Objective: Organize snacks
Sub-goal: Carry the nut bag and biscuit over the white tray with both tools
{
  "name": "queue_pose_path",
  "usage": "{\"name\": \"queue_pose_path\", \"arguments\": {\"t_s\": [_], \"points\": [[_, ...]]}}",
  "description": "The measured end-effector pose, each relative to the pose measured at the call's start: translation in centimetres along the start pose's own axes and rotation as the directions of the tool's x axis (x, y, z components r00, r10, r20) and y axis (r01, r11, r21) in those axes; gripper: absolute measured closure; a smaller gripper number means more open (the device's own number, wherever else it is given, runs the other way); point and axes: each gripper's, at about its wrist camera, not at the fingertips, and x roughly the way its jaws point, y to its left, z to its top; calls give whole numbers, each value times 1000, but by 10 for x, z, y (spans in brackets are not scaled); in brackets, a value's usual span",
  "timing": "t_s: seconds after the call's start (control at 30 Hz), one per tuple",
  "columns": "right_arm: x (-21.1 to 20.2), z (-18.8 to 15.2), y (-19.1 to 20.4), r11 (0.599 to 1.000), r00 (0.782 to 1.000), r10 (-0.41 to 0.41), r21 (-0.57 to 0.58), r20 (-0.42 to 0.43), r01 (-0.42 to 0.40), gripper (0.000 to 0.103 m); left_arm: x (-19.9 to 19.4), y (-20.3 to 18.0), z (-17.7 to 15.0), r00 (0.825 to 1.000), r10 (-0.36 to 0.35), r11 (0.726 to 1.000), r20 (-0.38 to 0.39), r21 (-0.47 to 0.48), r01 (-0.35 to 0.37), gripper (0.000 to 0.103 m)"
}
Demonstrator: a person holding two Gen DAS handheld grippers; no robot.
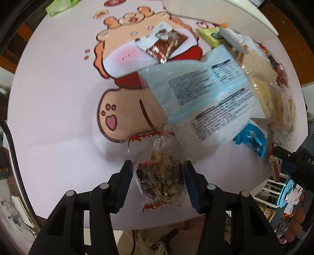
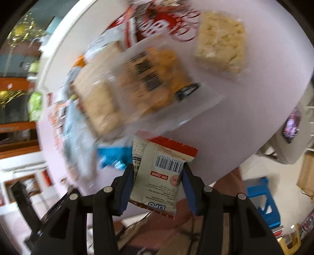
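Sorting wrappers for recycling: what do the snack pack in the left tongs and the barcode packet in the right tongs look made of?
Snack pack: thin clear plastic film, glossy; the dark and yellowish contents show through and it crinkles. Barcode packet: opaque printed film, cream and red, with a zigzag-cut sealed edge; probably plastic or foil laminate, the lining is not visible.

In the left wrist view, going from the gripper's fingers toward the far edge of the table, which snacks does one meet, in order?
Clear packet of dark dried snack between the left gripper pads → large clear bag with the blue-white label → brown wrapper → green packet at the far edge.
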Motion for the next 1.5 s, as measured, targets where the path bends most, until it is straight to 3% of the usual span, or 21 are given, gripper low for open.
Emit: {"name": "queue_pose_path", "arguments": {"t_s": [0.1, 0.23, 0.37, 0.57, 0.73, 0.9, 1.03, 1.2, 1.5], "points": [[-14, -2, 7, 998, 998, 60, -33, -11, -60, 55, -20, -5, 3, 1000, -8, 999, 30, 32, 7, 52], [-45, 1, 27, 989, 994, 101, -113, 47, -95, 55, -52, -12, 15, 996, -20, 997, 85, 71, 13, 52], [-77, 15, 48, 974, 986, 108, -212, 128, -79, 55, -87, -22, 23, 985, -51, 994, 163, 103, 35, 52], [-128, 48, 95, 938, 957, 89, -345, 277, 13, 55, -139, -40, 56, 948, -90, 987, 306, 154, 44, 52], [-161, 93, 137, 902, 911, 90, -420, 402, 96, 55, -171, -54, 99, 914, -85, 986, 397, 167, 19, 52], [-156, 158, 174, 891, 885, 62, -425, 462, 159, 54, -192, -71, 155, 871, -68, 989, 486, 149, -6, 52], [-134, 206, 190, 893, 880, 19, -405, 474, 199, 54, -194, -79, 200, 854, -59, 994, 517, 113, 0, 52], [-107, 249, 196, 898, 886, -35, -374, 463, 231, 53, -177, -87, 252, 853, -7, 996, 521, 81, -41, 51], [-88, 278, 202, 888, 878, -80, -367, 472, 279, 52, -137, -94, 303, 868, 49, 996, 493, 43, -80, 50]]}}
